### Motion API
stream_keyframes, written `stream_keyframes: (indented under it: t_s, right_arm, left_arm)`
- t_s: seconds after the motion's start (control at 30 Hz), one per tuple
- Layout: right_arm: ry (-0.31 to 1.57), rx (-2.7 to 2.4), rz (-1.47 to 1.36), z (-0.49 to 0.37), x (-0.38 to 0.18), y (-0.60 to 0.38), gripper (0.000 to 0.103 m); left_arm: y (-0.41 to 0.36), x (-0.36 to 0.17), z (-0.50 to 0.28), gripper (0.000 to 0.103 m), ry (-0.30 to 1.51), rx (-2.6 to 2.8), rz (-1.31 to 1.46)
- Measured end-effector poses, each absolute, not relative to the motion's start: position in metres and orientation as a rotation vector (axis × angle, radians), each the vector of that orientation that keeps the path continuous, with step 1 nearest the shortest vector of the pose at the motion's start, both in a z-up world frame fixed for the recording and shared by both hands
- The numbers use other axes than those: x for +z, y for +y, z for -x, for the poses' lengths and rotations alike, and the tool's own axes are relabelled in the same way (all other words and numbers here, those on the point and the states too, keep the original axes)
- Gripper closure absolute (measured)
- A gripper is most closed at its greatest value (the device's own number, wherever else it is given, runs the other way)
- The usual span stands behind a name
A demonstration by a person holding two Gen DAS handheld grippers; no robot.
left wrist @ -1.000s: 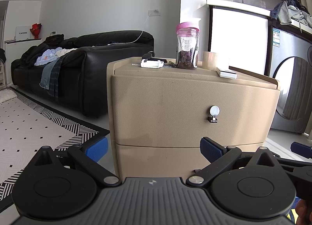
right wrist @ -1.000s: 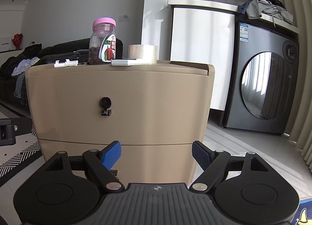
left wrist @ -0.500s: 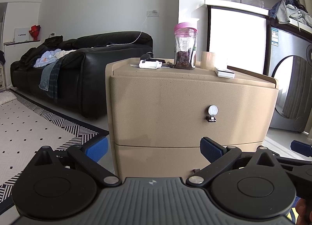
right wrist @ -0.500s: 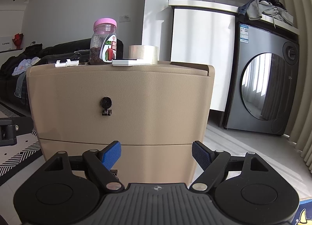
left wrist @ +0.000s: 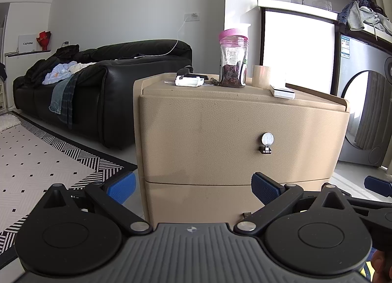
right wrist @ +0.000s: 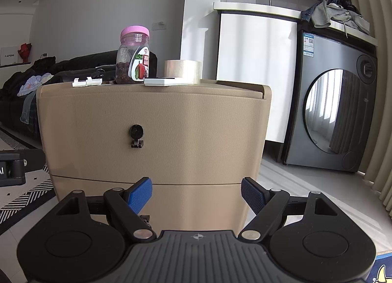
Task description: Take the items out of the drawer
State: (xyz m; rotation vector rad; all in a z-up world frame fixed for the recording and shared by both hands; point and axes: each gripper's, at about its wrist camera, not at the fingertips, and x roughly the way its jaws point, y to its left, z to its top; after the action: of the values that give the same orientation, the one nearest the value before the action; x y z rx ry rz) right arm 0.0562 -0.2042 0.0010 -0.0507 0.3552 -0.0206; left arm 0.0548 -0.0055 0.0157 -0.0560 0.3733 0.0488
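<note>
Both grippers hang with their blue pads spread wide and nothing between them: the left gripper faces the left front corner of a beige two-drawer cabinet, and the right gripper faces its front squarely. Both drawers are shut. The upper drawer carries a round knob with a small latch beneath it, and the lower drawer sits just beyond the right gripper's pads.

From left to right, the left wrist view alone shows a white sign reading "CAPERE" on a shelf, a red bouquet beside it, a black leather sofa draped with clothes, and a black-and-white patterned rug. On the cabinet top stand a white clip-like device, a pink-lidded jar of dark dried fruit, a roll of clear tape and a flat white box.

The right wrist view turns the jar's label toward the camera, with a red fruit picture and print too small to read. Only this view shows the whole washing machine, a blue-and-white energy sticker near its top left corner and clothes piled on the counter above it.
</note>
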Motion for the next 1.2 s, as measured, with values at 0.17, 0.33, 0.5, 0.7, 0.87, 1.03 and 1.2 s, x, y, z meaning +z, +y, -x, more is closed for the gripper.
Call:
stream_keyframes:
  t_s: [0.17, 0.33, 0.5, 0.7, 0.87, 1.03, 1.2]
  right_arm:
    - [0.355, -0.018, 0.050, -0.056, 0.000, -0.204, 0.020]
    - [0.352, -0.017, 0.050, -0.056, 0.002, -0.203, 0.020]
    - [0.354, -0.017, 0.048, -0.058, 0.001, -0.203, 0.020]
    - [0.354, -0.016, 0.049, -0.059, 0.001, -0.203, 0.020]
    - [0.350, -0.014, 0.049, -0.061, 0.001, -0.203, 0.020]
    - [0.352, -0.012, 0.052, -0.064, 0.000, -0.202, 0.020]
    - [0.346, 0.002, 0.046, -0.069, -0.001, -0.200, 0.020]
  left_arm:
    - [-0.006, 0.015, -0.054, 0.000, 0.374, 0.047, 0.054]
    - [-0.007, 0.015, -0.055, 0.000, 0.375, 0.047, 0.055]
    - [-0.007, 0.014, -0.055, 0.000, 0.374, 0.045, 0.054]
    - [-0.007, 0.014, -0.055, 0.000, 0.375, 0.044, 0.055]
    - [-0.007, 0.014, -0.056, 0.000, 0.375, 0.043, 0.051]
    - [-0.007, 0.014, -0.058, 0.000, 0.376, 0.045, 0.051]
    - [-0.007, 0.015, -0.057, 0.000, 0.375, 0.041, 0.049]
